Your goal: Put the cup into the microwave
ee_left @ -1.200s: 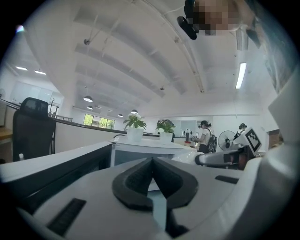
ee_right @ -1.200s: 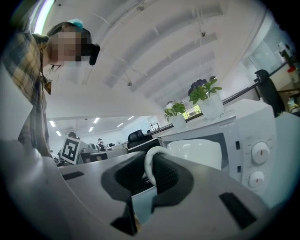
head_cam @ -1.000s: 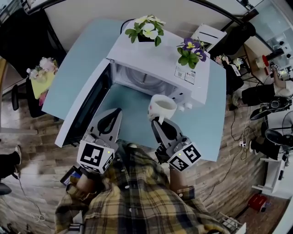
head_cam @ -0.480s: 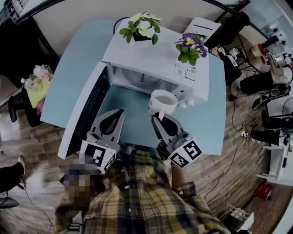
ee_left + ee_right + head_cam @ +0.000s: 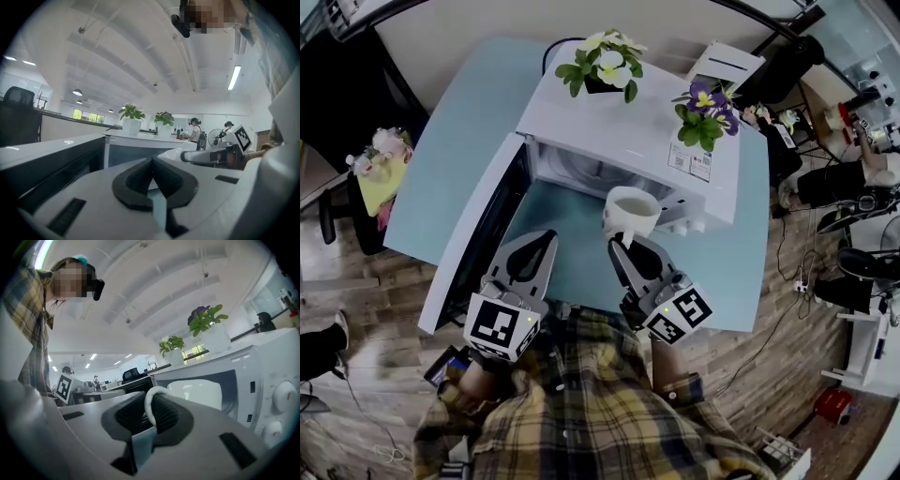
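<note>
A white cup (image 5: 631,211) hangs upright in front of the white microwave (image 5: 628,112), near the right side of its open cavity (image 5: 581,169). My right gripper (image 5: 622,246) is shut on the cup's handle (image 5: 149,404); the cup body (image 5: 194,392) shows just beyond the jaws, before the oven opening. The microwave door (image 5: 473,234) stands swung out to the left. My left gripper (image 5: 546,239) is shut and empty, low over the teal table beside the door; its tips (image 5: 152,164) point toward the oven.
Two potted flowers (image 5: 605,61) (image 5: 705,111) stand on top of the microwave. Its knobs (image 5: 680,225) sit right of the cup. The teal table (image 5: 450,141) ends just in front of me. A chair with pink flowers (image 5: 380,155) is at the left.
The right gripper has carried the cup slightly closer to the microwave opening. The left gripper has drifted a little and stays shut.
</note>
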A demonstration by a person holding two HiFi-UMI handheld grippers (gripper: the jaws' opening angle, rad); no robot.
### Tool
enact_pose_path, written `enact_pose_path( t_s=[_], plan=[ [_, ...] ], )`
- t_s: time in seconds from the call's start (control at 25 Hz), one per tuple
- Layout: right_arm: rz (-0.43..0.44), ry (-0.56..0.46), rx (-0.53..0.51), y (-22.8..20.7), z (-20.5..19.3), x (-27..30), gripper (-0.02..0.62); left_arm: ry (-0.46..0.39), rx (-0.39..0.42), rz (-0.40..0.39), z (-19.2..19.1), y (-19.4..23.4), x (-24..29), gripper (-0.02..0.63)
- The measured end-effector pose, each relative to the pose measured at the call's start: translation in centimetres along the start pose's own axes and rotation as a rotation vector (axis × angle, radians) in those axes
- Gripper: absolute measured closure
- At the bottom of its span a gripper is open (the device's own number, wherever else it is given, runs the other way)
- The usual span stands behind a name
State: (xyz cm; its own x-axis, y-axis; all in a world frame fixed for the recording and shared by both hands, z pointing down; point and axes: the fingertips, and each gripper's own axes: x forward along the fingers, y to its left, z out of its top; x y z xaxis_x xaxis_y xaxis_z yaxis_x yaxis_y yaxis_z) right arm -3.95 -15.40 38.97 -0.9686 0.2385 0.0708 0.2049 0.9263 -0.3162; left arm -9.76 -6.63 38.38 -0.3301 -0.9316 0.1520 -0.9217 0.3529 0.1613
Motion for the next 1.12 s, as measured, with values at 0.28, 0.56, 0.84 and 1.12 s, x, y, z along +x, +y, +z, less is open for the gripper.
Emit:
enact_pose_path(
  t_s=[0.28,0.56,0.84,1.12],
  plan=[
    [0.028,0.024,-0.002,-0.7,-0.7,2.0,0.541,0.028,-0.021,0.005,-1.0,0.8,0.8,0.612],
    [0.038,0.049,-0.001,-2.0,-1.6,3.9,0.541,0.064,-0.05,-0.01,-2.8,0.9,1.6,0.613],
    [0.043,0.054,-0.036,-3.1,-2.2,5.4,0.541,0.093,-0.046,-0.058,-4.1,0.3,2.6,0.614],
    [0.025,0.034,-0.062,-4.8,-2.9,7.1,0.541,0.091,-0.05,-0.056,-4.8,0.2,3.6,0.612]
  ],
)
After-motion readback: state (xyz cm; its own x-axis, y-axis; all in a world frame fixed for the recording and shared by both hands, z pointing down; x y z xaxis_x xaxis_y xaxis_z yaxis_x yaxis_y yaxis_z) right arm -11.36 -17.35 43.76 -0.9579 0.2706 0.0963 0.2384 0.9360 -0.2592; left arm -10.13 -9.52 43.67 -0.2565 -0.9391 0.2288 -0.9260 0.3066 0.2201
